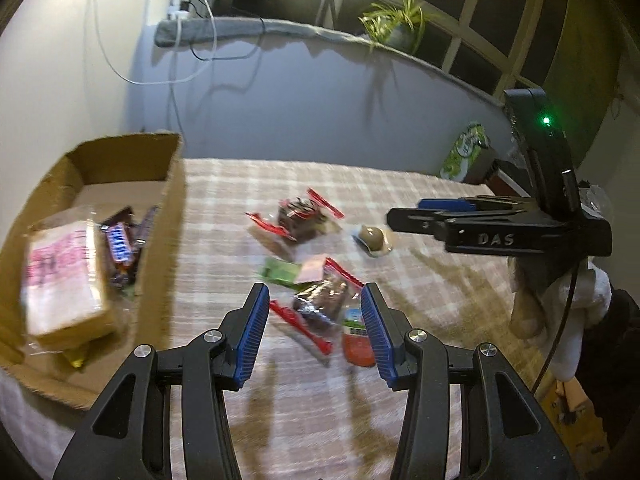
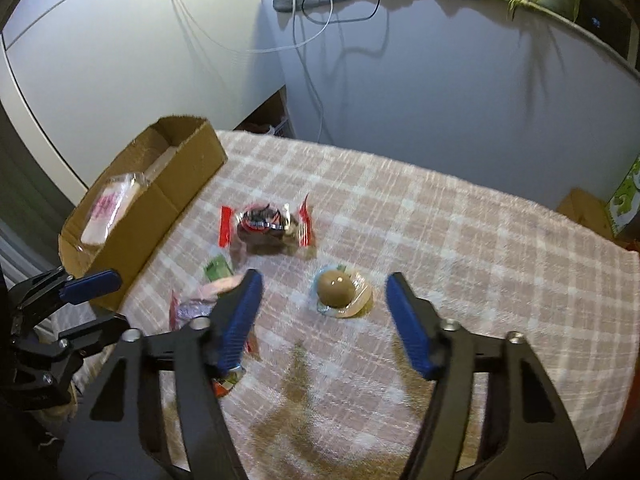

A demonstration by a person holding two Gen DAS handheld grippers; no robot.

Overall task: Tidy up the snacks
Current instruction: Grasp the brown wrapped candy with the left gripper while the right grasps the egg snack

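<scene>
We see checked cloth (image 2: 460, 240) | box (image 1: 160, 216) at left edge, wafer pack (image 1: 60, 280) and bars (image 1: 120, 248) inside | loose snacks mid-cloth | left gripper (image 1: 314, 324) half open above red-ended pack (image 1: 320, 300), not gripping | right gripper (image 2: 322, 312) half open, framing round sweet (image 2: 336, 289), pads clear

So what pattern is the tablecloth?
Pink and white checked tablecloth, clearest in the right wrist view.
</scene>
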